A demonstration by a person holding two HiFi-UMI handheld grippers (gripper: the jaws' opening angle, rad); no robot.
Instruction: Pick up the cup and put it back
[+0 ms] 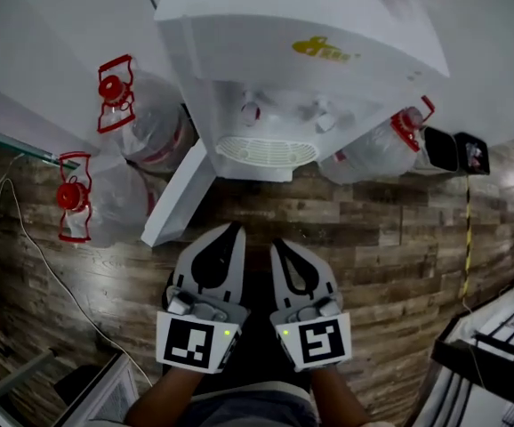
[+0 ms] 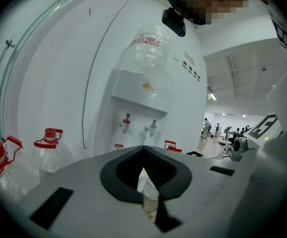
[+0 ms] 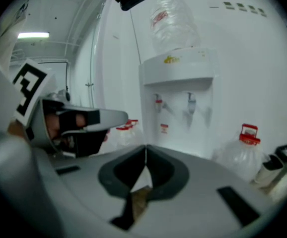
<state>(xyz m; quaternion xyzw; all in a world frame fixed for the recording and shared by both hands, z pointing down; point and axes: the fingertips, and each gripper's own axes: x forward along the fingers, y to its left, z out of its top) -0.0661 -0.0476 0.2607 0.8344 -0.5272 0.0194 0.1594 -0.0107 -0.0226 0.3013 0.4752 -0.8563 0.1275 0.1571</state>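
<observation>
No cup shows in any view. A white water dispenser [image 1: 301, 52] stands ahead of me, with a red tap [image 1: 251, 112], a second tap [image 1: 326, 121] and a drip grille [image 1: 266, 151] below them. My left gripper [image 1: 234, 229] and right gripper [image 1: 279, 244] hover side by side over the wood floor, a short way in front of the dispenser. Both are shut with nothing between their jaws. In the left gripper view the dispenser [image 2: 138, 90] rises beyond the closed tips [image 2: 143, 147]. The right gripper view shows its closed tips [image 3: 145, 145] pointing at the dispenser [image 3: 178, 78].
Clear water jugs with red caps lie left of the dispenser [image 1: 141, 118] [image 1: 92, 203], and another [image 1: 377, 149] at its right. A black bin [image 1: 457, 149] sits beyond that one. A white cable [image 1: 44, 256] trails at left. A metal rack [image 1: 497, 345] fills the lower right.
</observation>
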